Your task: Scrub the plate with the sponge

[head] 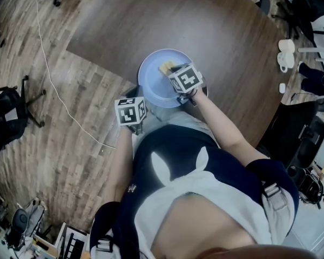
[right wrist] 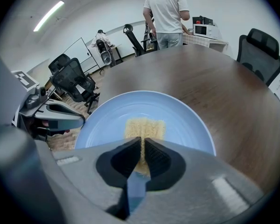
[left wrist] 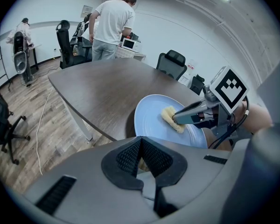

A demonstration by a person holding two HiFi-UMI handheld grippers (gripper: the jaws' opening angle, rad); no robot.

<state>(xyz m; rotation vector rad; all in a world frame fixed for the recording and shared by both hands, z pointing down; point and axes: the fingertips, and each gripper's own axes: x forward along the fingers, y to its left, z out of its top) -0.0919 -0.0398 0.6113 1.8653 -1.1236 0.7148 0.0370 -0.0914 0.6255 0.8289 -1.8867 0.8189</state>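
A light blue plate (head: 151, 85) lies at the near edge of a dark brown table (head: 216, 31). My right gripper (right wrist: 143, 148) is shut on a yellow sponge (right wrist: 144, 127) and holds it down on the plate's (right wrist: 186, 125) middle. In the left gripper view the sponge (left wrist: 169, 118) sits under the right gripper (left wrist: 176, 119), on the plate (left wrist: 149, 120). My left gripper (left wrist: 141, 158) is shut with nothing seen between its jaws. It hangs just off the table edge at the plate's near-left rim, its marker cube (head: 130, 111) beside the plate.
A person in a white T-shirt (right wrist: 167, 13) stands at the table's far side. Office chairs (right wrist: 259, 48) (right wrist: 72, 80) stand around the table. White cups (head: 285, 53) sit on the table's right. A white cable (head: 54, 85) runs across the wood floor.
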